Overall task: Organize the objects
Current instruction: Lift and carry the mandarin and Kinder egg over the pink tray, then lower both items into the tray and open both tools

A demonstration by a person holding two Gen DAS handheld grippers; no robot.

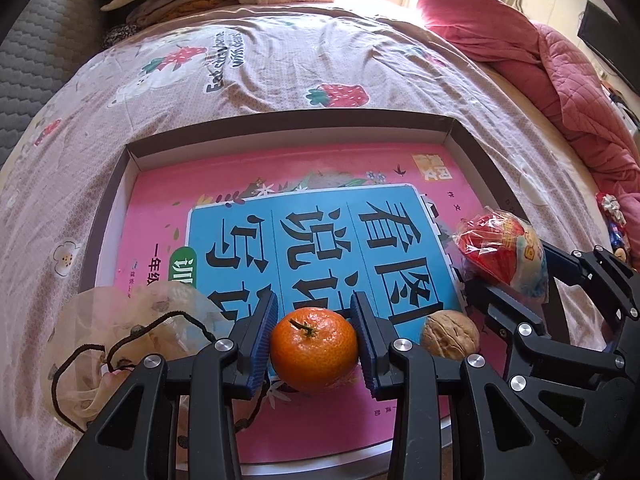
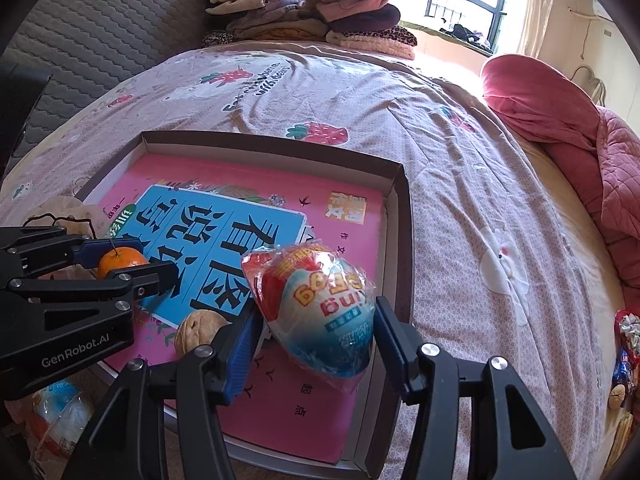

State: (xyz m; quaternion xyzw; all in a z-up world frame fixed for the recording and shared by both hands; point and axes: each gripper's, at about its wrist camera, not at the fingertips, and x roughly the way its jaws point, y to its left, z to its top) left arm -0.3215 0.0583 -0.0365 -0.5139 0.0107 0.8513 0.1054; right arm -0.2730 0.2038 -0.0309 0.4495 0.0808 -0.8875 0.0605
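A shallow cardboard box [image 1: 280, 118] [image 2: 404, 216] lies on the bed with a pink and blue book [image 1: 224, 200] [image 2: 224, 216] inside. My left gripper [image 1: 314, 320] [image 2: 120, 260] is shut on an orange tangerine [image 1: 314, 344] [image 2: 120, 262] just above the book's near part. My right gripper [image 2: 316, 340] [image 1: 516, 276] is shut on a wrapped toy egg [image 2: 320, 308] [image 1: 504, 244] over the box's right side. A walnut [image 1: 450, 334] [image 2: 198, 330] rests on the book between the grippers.
A sheer drawstring pouch [image 1: 132, 328] [image 2: 60, 208] lies at the box's left edge. Folded clothes [image 2: 312, 16] are stacked at the bed's far end. A red quilt [image 2: 560, 128] is heaped at the right. Small snacks [image 2: 626, 344] lie at the right edge, another wrapped pack [image 2: 56, 416] at bottom left.
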